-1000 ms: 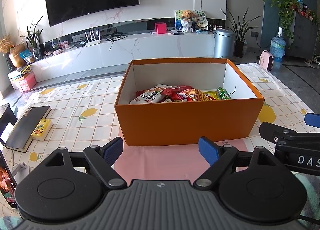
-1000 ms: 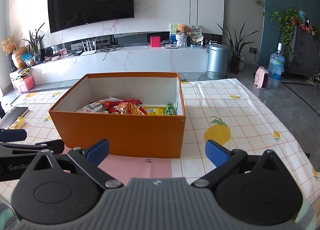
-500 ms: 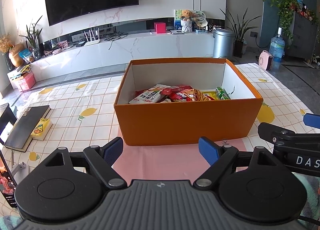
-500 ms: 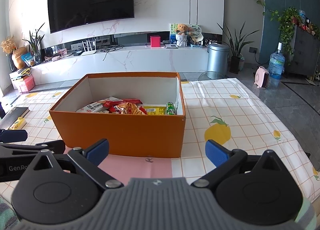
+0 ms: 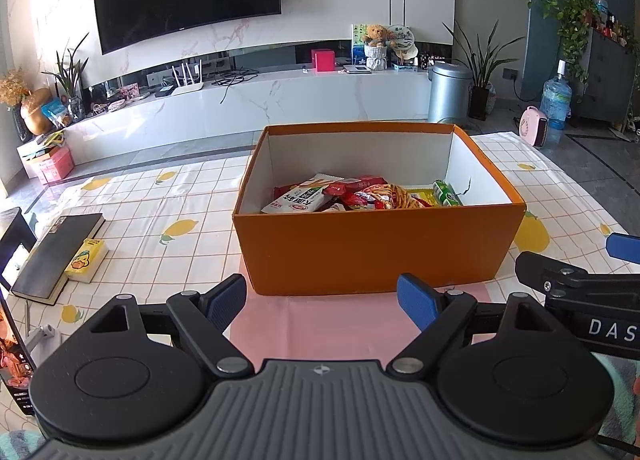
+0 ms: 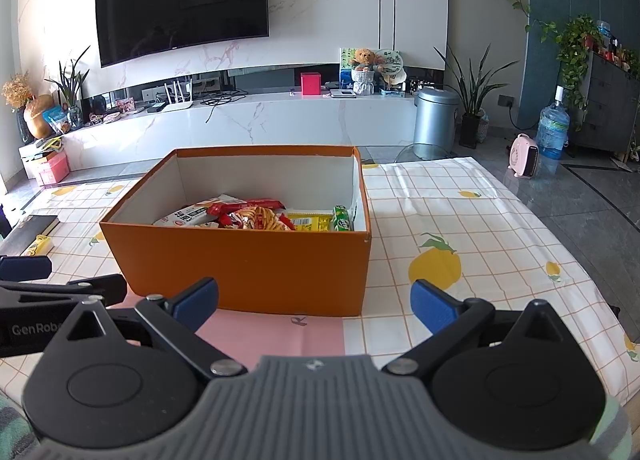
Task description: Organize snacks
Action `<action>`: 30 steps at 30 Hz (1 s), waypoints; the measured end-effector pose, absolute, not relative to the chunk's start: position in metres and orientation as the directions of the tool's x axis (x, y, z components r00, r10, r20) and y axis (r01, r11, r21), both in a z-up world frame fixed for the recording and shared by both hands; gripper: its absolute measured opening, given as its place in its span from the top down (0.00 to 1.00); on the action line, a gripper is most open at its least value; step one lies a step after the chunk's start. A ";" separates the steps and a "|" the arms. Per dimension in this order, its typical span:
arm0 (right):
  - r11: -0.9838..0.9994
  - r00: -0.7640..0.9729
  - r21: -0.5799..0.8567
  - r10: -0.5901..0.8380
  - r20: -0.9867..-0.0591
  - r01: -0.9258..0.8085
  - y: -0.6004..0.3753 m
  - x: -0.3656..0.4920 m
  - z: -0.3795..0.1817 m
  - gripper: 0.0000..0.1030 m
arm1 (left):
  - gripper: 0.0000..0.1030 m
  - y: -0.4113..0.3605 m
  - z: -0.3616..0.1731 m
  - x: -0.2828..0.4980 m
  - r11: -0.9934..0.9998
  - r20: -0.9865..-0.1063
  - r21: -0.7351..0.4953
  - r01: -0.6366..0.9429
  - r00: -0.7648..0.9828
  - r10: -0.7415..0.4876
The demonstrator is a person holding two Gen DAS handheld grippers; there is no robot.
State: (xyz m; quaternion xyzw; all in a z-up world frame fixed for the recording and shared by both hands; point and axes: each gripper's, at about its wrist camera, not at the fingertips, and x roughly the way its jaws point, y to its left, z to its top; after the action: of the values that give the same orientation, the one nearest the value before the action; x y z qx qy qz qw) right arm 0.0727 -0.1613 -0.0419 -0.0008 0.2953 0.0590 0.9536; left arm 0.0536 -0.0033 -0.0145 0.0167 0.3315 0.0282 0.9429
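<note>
The snacks (image 5: 360, 196) lie in a loose pile inside the orange box (image 5: 372, 248), down on its floor and toward the near wall. We think they will be light and soft. The wrappers look shiny, so they may slip and crinkle. The biscuit sticks inside could snap if we squeeze hard.

The white packet (image 5: 298, 202) lies flat with its long side slanting from near-left to far-right. We would pinch it by a flat sealed end, not across the middle. The red packets (image 6: 256, 216) sit in the middle, piled on each other, so which way each one points is hard to tell. The yellow packet (image 6: 310, 222) lies flat beside them. The green packet (image 6: 341, 218) is right by the box's right wall, and its long side points away from us. We would grip it across its thin sides.

The box is wider than it is deep, and its long side runs left to right. It sits on the counter (image 6: 460, 220), partly on a pink mat (image 5: 320, 324).

Our left hand-held gripper (image 5: 322, 302) hangs in front of the box with its blue pads (image 5: 224, 300) spread wide and nothing between them. Our right hand-held gripper (image 6: 316, 304) is spread wide too and holds nothing.

A black book (image 5: 56, 256) and a small yellow pack (image 5: 86, 260) lie far to the left on the counter.
</note>
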 end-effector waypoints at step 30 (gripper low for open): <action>0.992 0.811 0.047 0.122 -0.572 -0.115 -0.157 0.069 -0.041 0.04 | 0.03 0.000 -0.011 0.052 0.998 -0.621 0.041 -0.043 0.782 0.059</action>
State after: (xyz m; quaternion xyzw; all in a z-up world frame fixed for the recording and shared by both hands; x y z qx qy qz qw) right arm 0.0686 -0.1575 -0.0407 0.0053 0.3011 0.0622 0.9516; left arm 0.0517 -0.0002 -0.0111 0.0125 0.3291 0.0271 0.9438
